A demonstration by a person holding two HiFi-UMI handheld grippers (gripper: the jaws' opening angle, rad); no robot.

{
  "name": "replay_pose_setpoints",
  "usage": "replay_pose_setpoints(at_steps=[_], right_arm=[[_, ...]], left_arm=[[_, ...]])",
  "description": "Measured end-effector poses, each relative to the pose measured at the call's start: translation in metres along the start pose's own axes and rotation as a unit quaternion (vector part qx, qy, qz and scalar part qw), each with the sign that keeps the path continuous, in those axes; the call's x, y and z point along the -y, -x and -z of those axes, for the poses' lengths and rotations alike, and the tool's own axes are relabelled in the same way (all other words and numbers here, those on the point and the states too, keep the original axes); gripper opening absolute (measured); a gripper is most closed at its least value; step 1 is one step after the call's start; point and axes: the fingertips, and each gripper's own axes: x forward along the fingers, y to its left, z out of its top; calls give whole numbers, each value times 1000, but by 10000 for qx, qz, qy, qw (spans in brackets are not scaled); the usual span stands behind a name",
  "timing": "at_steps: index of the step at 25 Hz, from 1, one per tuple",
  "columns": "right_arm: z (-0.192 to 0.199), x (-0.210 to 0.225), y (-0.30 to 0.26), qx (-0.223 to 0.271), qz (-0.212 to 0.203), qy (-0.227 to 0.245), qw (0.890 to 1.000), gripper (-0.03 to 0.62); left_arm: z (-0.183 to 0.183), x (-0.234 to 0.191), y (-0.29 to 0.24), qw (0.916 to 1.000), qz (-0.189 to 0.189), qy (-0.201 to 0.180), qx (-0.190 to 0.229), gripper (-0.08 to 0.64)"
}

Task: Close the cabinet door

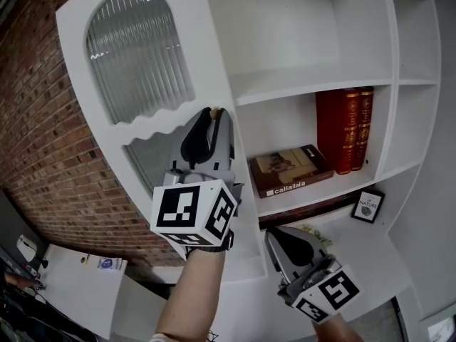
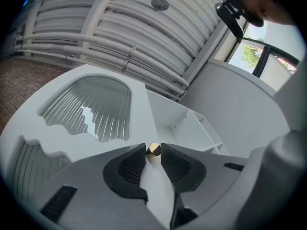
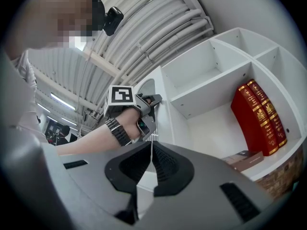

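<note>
Count: two grippers, one cabinet door (image 1: 206, 55), one brass knob (image 2: 153, 149), two ribbed glass panes, three books, one small framed picture (image 1: 368, 206).

Left gripper (image 1: 212, 116): raised at the door's free edge, jaws closed on the knob, one pad on each side of it. Right gripper (image 3: 151, 147): low and right of the left one, in front of the lower shelves, jaws pressed together with nothing between them.

Door: white, standing open, swung out to the left of the cabinet (image 1: 313, 80), its free edge near the shelf fronts. Arched pane (image 1: 139, 48) above, second pane (image 1: 153, 159) below, wavy white rail between the two.

Cabinet contents: top compartments bare. Middle shelf: two red books (image 1: 345, 127) upright, side by side against the right divider; one brown book (image 1: 288, 168) lying flat just left of them. Ledge below: framed picture standing at the right. Narrow side compartments at far right, contents not visible.

Room: red brick wall (image 1: 43, 155) behind and left of the door; white ceiling with parallel pipes (image 2: 120, 28) overhead; window at upper right in the left gripper view.
</note>
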Motion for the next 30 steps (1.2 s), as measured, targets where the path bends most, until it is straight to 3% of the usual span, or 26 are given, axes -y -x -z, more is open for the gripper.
replay_pose_setpoints(at_steps=[7, 13, 30], right_arm=[[5, -15, -2, -71, -50, -10, 10000, 18], [10, -34, -6, -136, -46, -46, 9999, 18], [32, -130, -6, -435, 428, 245, 9978, 17]], left_arm=[[-11, 5, 24, 9999, 116, -7, 93, 91], [-13, 14, 57, 9992, 405, 7, 8, 43], [-12, -9, 209, 9909, 1033, 734, -460, 12]])
